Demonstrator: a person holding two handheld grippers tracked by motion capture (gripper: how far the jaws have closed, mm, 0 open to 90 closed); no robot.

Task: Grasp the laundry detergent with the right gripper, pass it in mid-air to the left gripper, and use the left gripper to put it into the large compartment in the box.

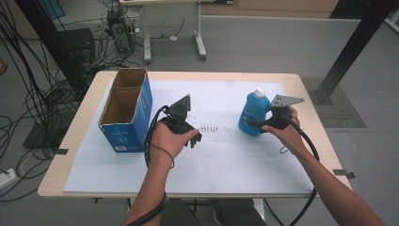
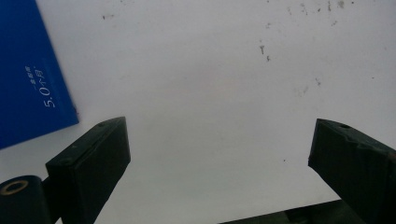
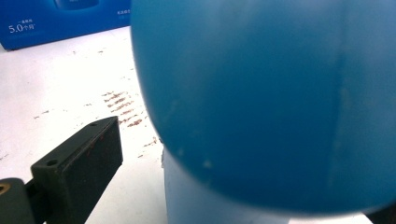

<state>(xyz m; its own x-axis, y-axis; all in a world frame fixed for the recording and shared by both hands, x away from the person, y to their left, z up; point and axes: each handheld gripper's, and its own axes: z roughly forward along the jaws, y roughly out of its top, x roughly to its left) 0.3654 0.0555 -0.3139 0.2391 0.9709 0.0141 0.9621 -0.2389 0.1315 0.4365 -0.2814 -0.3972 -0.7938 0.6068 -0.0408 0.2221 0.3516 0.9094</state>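
A blue bottle [image 1: 254, 114] with a white cap stands upright on the white sheet [image 1: 221, 160] at the right. My right gripper [image 1: 264, 123] reaches around its lower body from the right and is open. In the right gripper view the bottle [image 3: 271, 93] looms close, and a gap of sheet shows between it and the left finger [image 3: 79, 163]; the other jaw is hidden. My left gripper [image 1: 193, 139] hovers over the sheet near the middle, jaws wide apart [image 2: 219, 135] with nothing between them.
An open-topped blue cardboard box [image 1: 127, 110] stands at the left of the sheet, close to the left gripper; its side [image 2: 28, 70] shows at that view's left edge. Dark scuff marks [image 1: 211, 128] lie mid-sheet. The wooden table edge [image 1: 75, 136] surrounds the sheet.
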